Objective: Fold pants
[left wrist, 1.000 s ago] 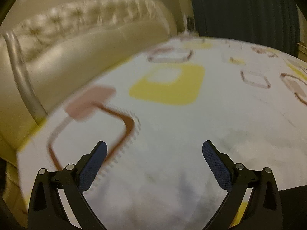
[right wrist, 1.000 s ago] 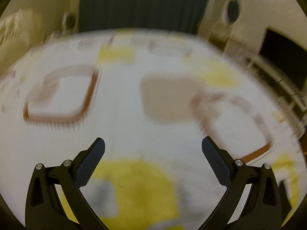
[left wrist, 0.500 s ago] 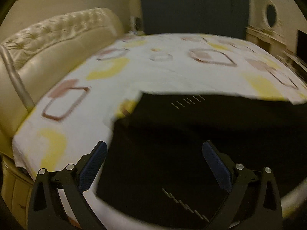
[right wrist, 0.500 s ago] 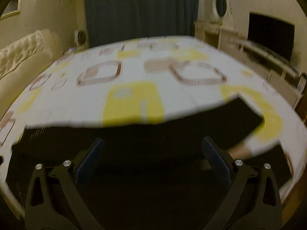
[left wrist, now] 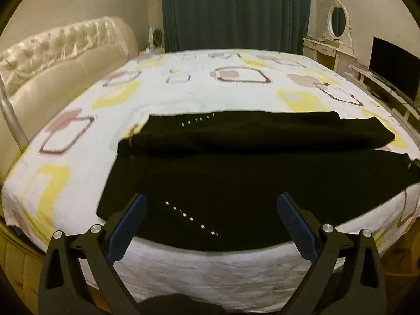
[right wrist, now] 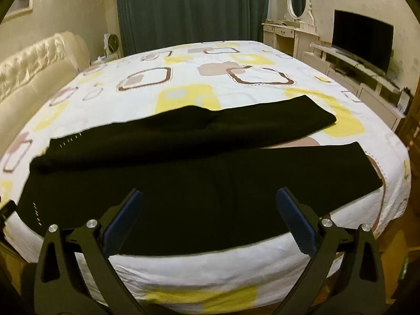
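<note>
White bedsheet [left wrist: 199,97] printed with yellow and brown rounded squares covers the bed, which serves as the work surface. Cream tufted headboard [left wrist: 60,52] runs along its left side. Dark teal curtains [left wrist: 236,10] hang on the far wall, with a small clock [right wrist: 113,42] beside them. On the right stand a white dressing table [right wrist: 288,36] with an oval mirror [left wrist: 337,22], and a black television [right wrist: 363,38] on a low unit.

Black pants [left wrist: 249,173] lie spread across the near part of the bed, waistband to the left, the two legs running right and parting at the cuffs. Left gripper [left wrist: 211,219] and right gripper [right wrist: 210,216] both hover over the near edge with jaws spread wide, holding nothing. No object blocks access to the garment.
</note>
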{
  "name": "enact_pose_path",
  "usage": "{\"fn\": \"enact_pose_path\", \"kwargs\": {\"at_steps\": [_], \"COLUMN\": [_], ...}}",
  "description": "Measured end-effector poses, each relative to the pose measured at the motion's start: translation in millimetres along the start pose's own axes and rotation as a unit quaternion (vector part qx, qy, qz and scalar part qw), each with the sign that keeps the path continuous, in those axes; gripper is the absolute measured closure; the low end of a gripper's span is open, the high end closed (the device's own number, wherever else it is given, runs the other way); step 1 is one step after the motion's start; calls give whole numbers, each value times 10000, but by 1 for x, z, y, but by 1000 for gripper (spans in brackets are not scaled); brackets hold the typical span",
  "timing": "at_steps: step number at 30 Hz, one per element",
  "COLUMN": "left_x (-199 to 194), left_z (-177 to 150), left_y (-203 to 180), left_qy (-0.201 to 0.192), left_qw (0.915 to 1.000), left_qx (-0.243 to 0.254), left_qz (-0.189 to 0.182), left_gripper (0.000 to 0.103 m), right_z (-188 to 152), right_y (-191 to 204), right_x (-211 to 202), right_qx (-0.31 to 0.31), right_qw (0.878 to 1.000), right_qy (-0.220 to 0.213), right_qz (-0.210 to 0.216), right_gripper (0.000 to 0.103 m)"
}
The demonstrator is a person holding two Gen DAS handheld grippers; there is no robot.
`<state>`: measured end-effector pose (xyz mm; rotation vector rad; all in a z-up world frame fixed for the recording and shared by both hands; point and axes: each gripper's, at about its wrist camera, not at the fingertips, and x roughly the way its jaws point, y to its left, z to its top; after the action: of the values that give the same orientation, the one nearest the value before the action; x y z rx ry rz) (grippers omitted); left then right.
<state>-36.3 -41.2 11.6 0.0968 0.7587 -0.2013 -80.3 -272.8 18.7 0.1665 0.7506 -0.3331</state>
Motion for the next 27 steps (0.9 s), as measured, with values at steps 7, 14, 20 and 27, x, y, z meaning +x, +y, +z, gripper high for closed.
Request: {"fn": "enact_pose_path", "kwargs": {"at_steps": [7, 14, 20, 27], "left_x": [2, 2, 5, 6], "left_z": [-3, -7, -8, -9], "left_y": [0, -4, -1, -1], "left_qy": [159, 211, 285, 277], "left_qw": [9998, 9997, 9993, 9994], "left_qx": [-125, -126, -227, -198], "left_qz": [1, -10, -80, -65], "left_gripper": [4, 4, 4, 4], "right_z": [-4, -13, -17, -22], "right_y": [0, 2, 8, 19], "right_x": [5, 13, 16, 17], "right_qx": [124, 55, -82, -323], "right_qw": [9998, 9997, 9996, 9991], "right_qy": [87, 216, 263, 274], "right_qz": [114, 94, 83, 64], "right_gripper": [2, 2, 2, 2]}}
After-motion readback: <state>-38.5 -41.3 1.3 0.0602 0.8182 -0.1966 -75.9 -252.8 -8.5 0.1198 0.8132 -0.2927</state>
